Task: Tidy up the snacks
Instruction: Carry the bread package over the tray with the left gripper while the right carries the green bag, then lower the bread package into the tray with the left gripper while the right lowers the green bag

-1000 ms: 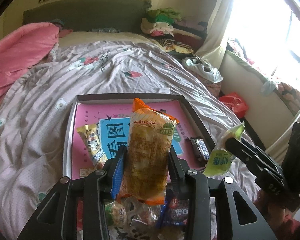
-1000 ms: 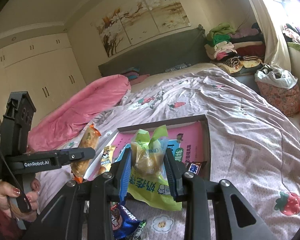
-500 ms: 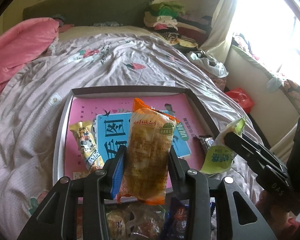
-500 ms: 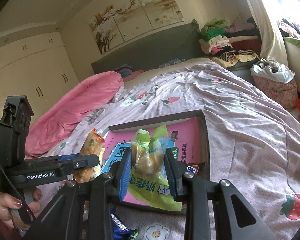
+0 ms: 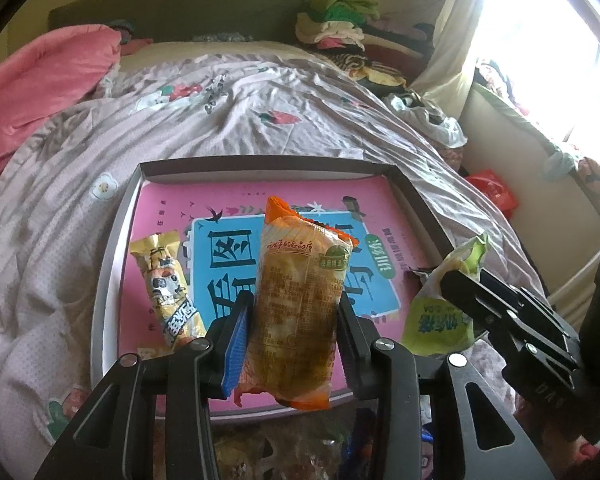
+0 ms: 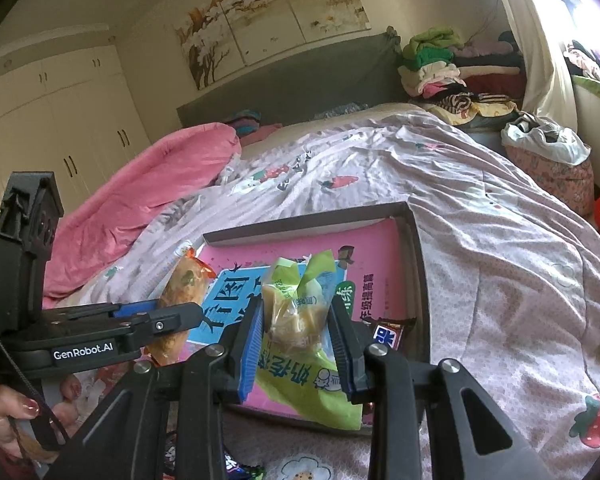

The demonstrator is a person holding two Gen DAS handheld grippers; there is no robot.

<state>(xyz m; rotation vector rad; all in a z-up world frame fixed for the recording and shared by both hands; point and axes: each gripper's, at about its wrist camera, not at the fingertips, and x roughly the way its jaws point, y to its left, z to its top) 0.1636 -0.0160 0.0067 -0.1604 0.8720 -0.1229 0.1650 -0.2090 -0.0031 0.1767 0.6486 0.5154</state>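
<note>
Two tongs over the tray (image 5: pixel 112 264) on the bed (image 5: pixel 260 120), each clamped on a snack.

Left gripper (image 5: pixel 290 336) pinches an orange packet (image 5: pixel 300 300); only its view shows the yellow packet (image 5: pixel 168 284) in the tray. Right gripper (image 6: pixel 298 332) pinches a green bag (image 6: pixel 300 312); only there, a hand (image 6: pixel 8 416). Snacks below blur.

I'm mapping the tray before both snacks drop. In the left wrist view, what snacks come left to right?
yellow snack bar lying in the tray → orange packet held in the left gripper → green packet held in the right gripper
</note>
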